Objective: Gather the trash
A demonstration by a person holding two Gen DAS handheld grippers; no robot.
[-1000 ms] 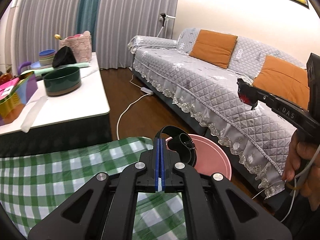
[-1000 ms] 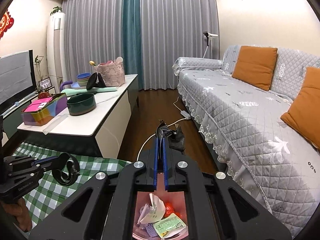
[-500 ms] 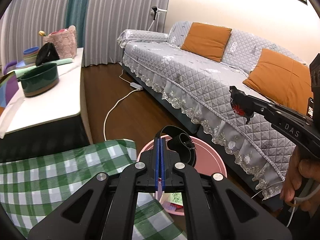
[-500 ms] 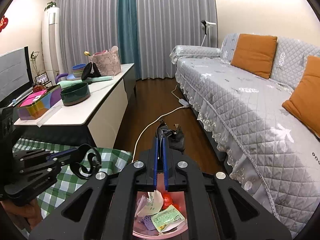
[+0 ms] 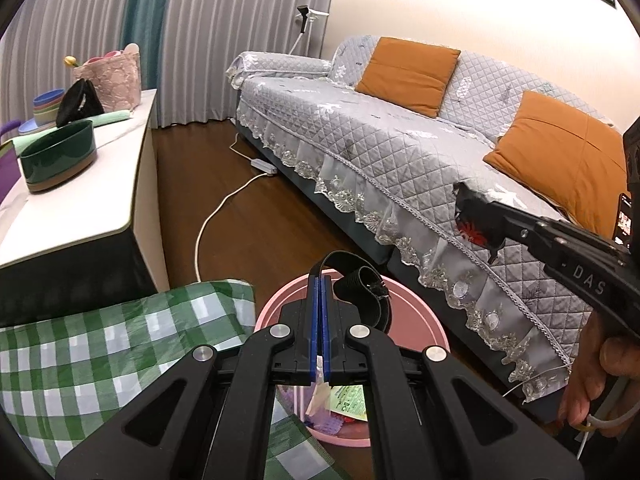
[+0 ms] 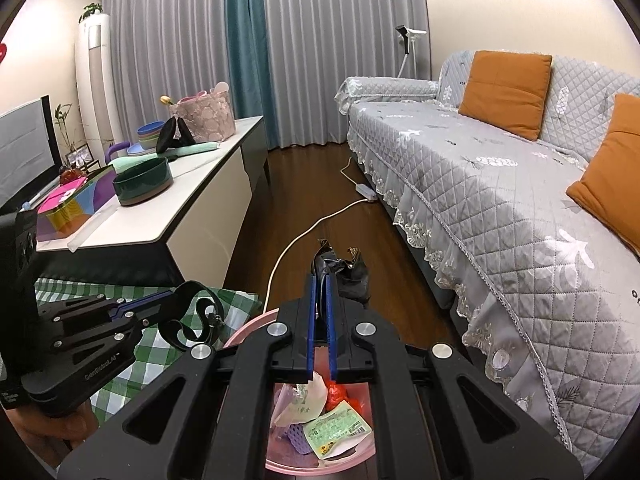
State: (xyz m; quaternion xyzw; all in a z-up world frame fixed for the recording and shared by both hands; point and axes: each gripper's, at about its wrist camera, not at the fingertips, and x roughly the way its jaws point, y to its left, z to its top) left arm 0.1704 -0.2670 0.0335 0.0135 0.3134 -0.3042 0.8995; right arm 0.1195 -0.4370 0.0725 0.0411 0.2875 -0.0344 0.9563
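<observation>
Overhead, both grippers hang above the pink bin (image 6: 244,334). Left gripper (image 5: 319,280) pinches a black strap (image 5: 362,280) tight; right gripper (image 6: 320,276), jaws opening narrowly, has a black wrapper (image 6: 344,272) between its pads.

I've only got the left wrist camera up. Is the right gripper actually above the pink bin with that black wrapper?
Observer: Yes. In the right wrist view the pink bin lies directly beneath the right gripper.
Operator: Is the wrapper gripped?
Observer: The jaws are opening, with the black wrapper between the pads.
Operator: And my strap?
Observer: The black strap in the left gripper appears left of the bin's rim, against the checked cloth.
</observation>
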